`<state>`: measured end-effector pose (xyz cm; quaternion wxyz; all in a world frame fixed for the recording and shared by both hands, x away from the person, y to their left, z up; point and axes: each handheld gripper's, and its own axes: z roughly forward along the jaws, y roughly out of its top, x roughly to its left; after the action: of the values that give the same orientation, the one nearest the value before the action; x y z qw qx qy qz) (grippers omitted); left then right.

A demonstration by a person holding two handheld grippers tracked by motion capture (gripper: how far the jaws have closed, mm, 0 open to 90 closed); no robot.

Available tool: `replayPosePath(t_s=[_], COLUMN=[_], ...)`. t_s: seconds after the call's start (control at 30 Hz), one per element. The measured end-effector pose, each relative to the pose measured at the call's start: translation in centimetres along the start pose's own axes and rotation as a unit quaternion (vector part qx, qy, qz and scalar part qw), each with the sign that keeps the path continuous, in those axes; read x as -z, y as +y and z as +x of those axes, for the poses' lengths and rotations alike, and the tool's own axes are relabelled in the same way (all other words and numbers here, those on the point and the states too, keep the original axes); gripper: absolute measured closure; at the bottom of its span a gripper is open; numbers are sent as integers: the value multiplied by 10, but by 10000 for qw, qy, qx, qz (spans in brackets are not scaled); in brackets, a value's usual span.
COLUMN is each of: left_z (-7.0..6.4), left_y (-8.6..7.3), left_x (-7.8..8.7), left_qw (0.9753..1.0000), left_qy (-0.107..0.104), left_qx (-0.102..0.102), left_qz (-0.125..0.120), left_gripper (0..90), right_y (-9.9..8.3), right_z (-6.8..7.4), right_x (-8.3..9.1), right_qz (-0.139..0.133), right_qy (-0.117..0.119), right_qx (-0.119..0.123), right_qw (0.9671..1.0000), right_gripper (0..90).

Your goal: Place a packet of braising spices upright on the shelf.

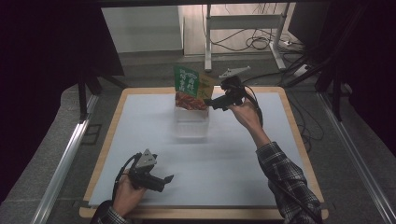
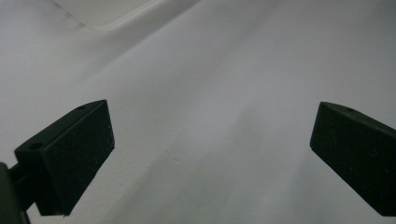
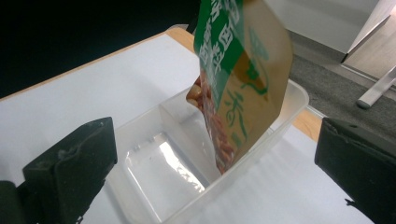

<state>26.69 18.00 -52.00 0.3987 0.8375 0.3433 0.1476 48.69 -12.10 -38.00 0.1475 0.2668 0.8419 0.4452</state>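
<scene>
A green and tan snack bag (image 3: 243, 79) is standing tilted inside a clear plastic tub (image 3: 140, 135), its lower end down in the far part of the tub and its top leaning out over the rim. The near part of the tub is lying bare. The tub is sitting toward the far middle of a white table (image 1: 224, 158) with a wooden edge.

The right gripper (image 1: 208, 103) is hovering just beside the bag, jaws spread wide and gripping nothing. The left gripper (image 1: 167, 179) is resting low near the table's front, well apart from the tub, jaws also wide apart.

Beyond the table, a grey floor, a desk frame (image 1: 243, 28) and loose cables (image 1: 259, 43) are showing. The bag's print is probably blurred by motion, and its top is cut off in the right gripper view.
</scene>
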Motion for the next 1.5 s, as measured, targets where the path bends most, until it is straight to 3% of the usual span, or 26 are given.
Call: replayPosePath(t_s=[0.73,1.5], left_z=[-1,-1], left_y=[0,0], left_x=[-1,-2], left_qw=[10000,10000], left_qy=[-3,-24], left_qx=[-5,-13], left_qz=[17,62], left_gripper=[0,0], right_y=[-28,-72], right_z=[18,33], right_x=[29,41], right_qz=[-85,-145], right_qy=[8,-43], right_qx=[27,62], right_qw=[10000,9999], right_gripper=[0,0])
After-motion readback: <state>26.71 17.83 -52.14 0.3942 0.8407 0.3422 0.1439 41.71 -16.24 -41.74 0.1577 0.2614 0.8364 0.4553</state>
